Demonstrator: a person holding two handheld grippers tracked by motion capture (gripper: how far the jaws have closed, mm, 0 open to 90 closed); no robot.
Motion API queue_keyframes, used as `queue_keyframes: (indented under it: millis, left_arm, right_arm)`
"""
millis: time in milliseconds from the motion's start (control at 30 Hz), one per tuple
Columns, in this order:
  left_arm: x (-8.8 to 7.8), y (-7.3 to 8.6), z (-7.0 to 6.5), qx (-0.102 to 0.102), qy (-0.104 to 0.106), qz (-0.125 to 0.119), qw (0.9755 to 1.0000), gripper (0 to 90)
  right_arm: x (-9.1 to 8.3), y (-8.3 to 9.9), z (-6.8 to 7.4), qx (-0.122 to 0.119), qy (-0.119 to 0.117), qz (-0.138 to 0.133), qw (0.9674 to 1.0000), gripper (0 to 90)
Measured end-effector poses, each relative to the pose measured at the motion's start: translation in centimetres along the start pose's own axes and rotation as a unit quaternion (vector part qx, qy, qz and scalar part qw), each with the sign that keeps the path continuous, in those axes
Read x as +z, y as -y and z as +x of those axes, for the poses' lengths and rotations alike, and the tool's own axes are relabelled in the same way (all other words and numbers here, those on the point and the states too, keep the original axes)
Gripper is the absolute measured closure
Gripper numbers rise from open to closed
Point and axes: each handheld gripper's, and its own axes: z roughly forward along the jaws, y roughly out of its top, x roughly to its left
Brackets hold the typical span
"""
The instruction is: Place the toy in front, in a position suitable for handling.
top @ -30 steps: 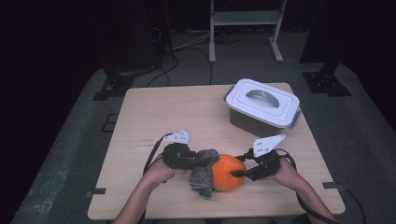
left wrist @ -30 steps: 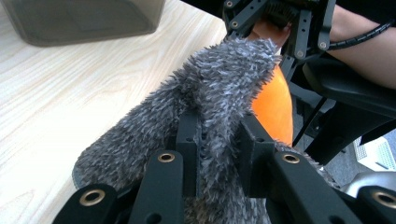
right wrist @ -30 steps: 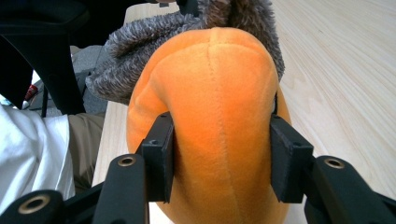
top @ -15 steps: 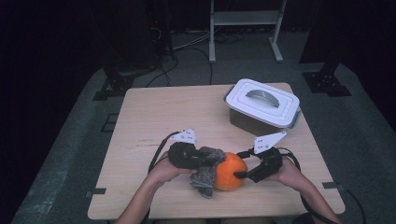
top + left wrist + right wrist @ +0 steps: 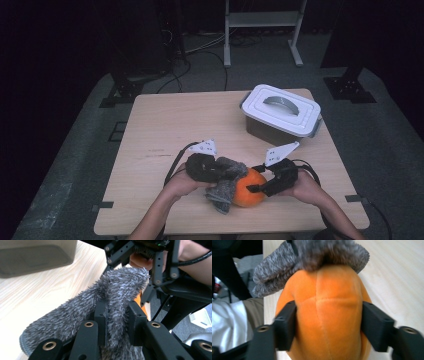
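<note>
Left tongs (image 5: 117,320) pinch grey cloth (image 5: 112,297); right tongs (image 5: 328,327) clamp orange plush (image 5: 327,315).

Grey cloth (image 5: 75,315): fluffy, long rough pile, matt. Orange plush toy (image 5: 329,315): soft fabric, short smooth nap, stitched seams, matt. Bench (image 5: 190,125): pale wood, fine grain, smooth, slight sheen. Box (image 5: 280,112): white plastic lid, smooth, grey handle, semi-matt. Jaws of both grippers: black matt plastic, brass-coloured metal screw inserts.
</note>
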Motion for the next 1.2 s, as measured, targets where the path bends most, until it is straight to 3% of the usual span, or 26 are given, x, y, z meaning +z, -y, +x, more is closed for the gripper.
queue_keyframes:
  millis: [133, 433, 633, 800, 933, 1067, 1200]
  left_arm:
    - [-0.7, 0.9, 0.4, -0.011, -0.006, -0.006, 0.9999, 73.1]
    - [-0.9, 3.0, 1.1, -0.028, -0.011, 0.0, 0.9995, 73.1]
    - [-1.9, 2.2, 0.8, -0.018, -0.007, -0.023, 0.9995, 73.1]
    - [-3.1, 0.5, 0.0, 0.009, -0.014, -0.035, 0.9993, 73.1]
    - [-4.3, -0.3, -0.3, 0.017, -0.018, -0.048, 0.9986, 73.1]
    - [-4.5, 0.1, -0.1, 0.013, -0.029, -0.039, 0.9987, 73.1]
    - [-4.1, 1.0, 0.5, -0.001, -0.029, -0.034, 0.999, 73.1]
  right_arm:
    - [0.0, 0.1, -0.3, -0.006, -0.007, -0.007, 0.9999, 44.7]
    - [0.0, 0.1, -0.7, -0.015, -0.011, -0.015, 0.9997, 45.9]
    - [0.0, -0.3, -0.5, -0.029, -0.013, -0.033, 0.999, 49.3]
    - [1.1, -1.8, 0.1, -0.054, -0.024, -0.042, 0.9974, 50.3]
    - [2.6, -2.9, 0.2, -0.062, -0.051, -0.061, 0.9949, 50.5]
    - [3.9, -3.4, 0.2, -0.08, -0.063, -0.057, 0.9932, 49.6]
    - [3.5, -2.9, -0.4, -0.081, -0.068, -0.051, 0.9931, 47.2]
